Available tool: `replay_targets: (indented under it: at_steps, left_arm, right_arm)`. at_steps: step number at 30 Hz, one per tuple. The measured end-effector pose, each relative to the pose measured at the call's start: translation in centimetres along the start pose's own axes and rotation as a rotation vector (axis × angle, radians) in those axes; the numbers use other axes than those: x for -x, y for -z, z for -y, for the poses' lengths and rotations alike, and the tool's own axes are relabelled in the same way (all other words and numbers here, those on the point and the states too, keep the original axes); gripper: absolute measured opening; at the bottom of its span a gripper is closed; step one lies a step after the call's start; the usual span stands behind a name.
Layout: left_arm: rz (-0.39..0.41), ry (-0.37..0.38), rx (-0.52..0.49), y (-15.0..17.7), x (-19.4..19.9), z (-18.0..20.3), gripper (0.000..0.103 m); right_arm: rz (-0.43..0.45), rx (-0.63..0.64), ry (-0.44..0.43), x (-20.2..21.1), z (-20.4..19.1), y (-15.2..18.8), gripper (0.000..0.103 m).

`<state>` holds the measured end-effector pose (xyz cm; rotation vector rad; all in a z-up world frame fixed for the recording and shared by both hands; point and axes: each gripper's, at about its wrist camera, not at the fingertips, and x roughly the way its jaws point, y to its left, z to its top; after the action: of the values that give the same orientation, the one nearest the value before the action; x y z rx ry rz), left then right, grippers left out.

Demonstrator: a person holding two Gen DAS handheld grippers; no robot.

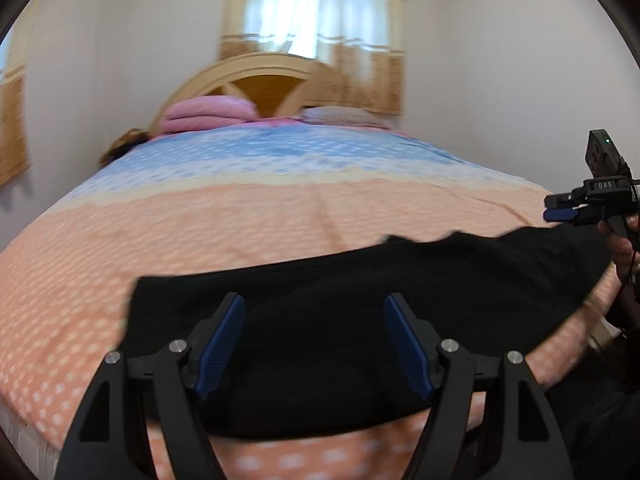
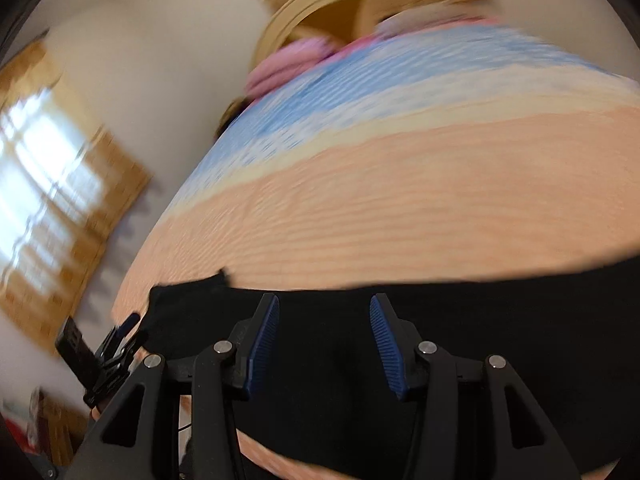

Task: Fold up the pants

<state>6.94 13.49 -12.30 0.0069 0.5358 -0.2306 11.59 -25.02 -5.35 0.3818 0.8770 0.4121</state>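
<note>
Lying across the near edge of the bed (image 1: 280,216), black pants (image 1: 360,312) spread flat on the peach dotted sheet (image 1: 80,280); fabric runs side to side, beneath and beyond both sets of jaws.

Left gripper (image 1: 316,340): jaws apart, blue pads (image 1: 222,344) well separated with nothing between them but the pants surface behind; whether the tips touch the cloth can't be told; one end of the pants sits just outside the left finger, the rest extends past the right finger toward the far side of the frame.

Right gripper (image 2: 324,344): jaws likewise spread, pads (image 2: 386,344) facing each other across a gap; pants (image 2: 440,360) fill the area between and ahead of the fingertips; far hem line runs just beyond the tips; a small raised corner of cloth sits off the outer side of the left finger; contact with the cloth can't be judged.

Cross views: right gripper also shows at the far right edge of the left wrist view (image 1: 560,212), held in a hand (image 1: 624,248), above the pants' end; its opening can't be read from there; left gripper shows at the lower left of the right wrist view (image 2: 128,330), beside the other end of the pants.

Beyond the fingertips: sheet turns from peach to blue; pink pillow (image 1: 208,114) and wooden headboard (image 1: 260,80) at the far end; curtained window (image 1: 316,12) behind; right wrist view heavily motion-blurred.
</note>
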Motion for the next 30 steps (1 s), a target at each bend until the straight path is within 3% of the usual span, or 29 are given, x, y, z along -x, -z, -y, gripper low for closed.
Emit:
replay_targets:
  at_steps: [6,11,22,27,30]
  left_arm:
    - [-0.030,0.167,-0.091,-1.2,-1.7,6.8,0.075]
    - [-0.059,0.303,-0.169,-2.0,-2.6,12.9,0.075]
    - [-0.156,0.478,-0.366,-1.1,-4.5,22.5,0.072]
    - [-0.209,0.490,-0.403,-0.2,-5.7,24.3,0.071]
    - [-0.243,0.480,-0.391,0.0,-6.8,24.5,0.062]
  right_arm:
    - [0.163,-0.179,0.193,10.6,8.9,3.0,0.050]
    - [0.255,-0.336,0.286,15.8,14.5,4.7,0.049]
    - [0.336,-0.462,0.291,19.1,19.2,5.7,0.042]
    - [0.332,-0.508,0.301,18.8,21.1,6.8,0.042]
    - [0.361,-0.514,0.317,18.9,21.7,6.8,0.042]
